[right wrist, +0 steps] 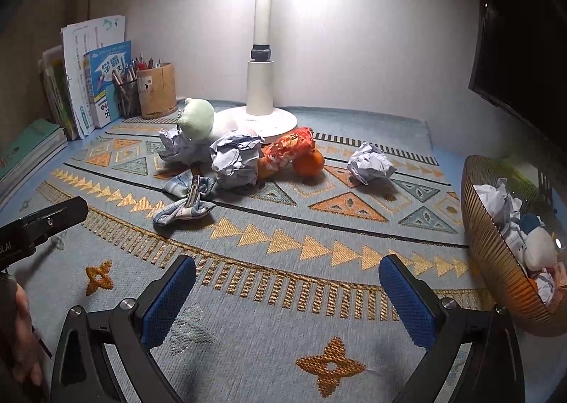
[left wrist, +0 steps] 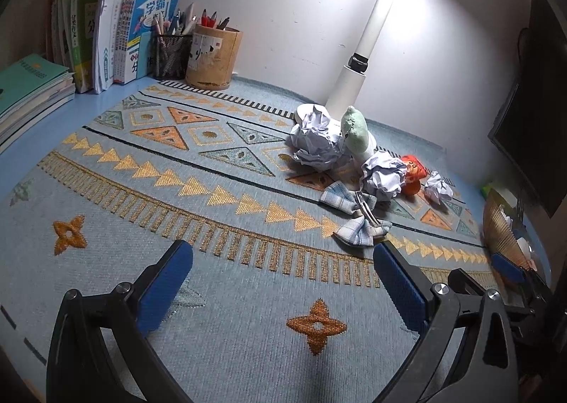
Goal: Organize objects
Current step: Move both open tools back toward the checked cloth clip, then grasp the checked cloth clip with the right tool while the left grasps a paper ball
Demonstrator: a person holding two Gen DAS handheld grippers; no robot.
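A loose heap lies on the patterned mat by the lamp base: a green plush toy, three crumpled paper balls, a red-orange snack packet, an orange and a plaid bow hair clip. In the left wrist view the same clip, plush and paper sit ahead to the right. My left gripper is open over bare mat, short of the clip. My right gripper is open too, holding nothing, well short of the heap.
A ribbed amber basket holding paper balls and soft toys stands at the right edge. The white lamp rises at the back. Books and two pen holders fill the back left. A dark monitor hangs on the right.
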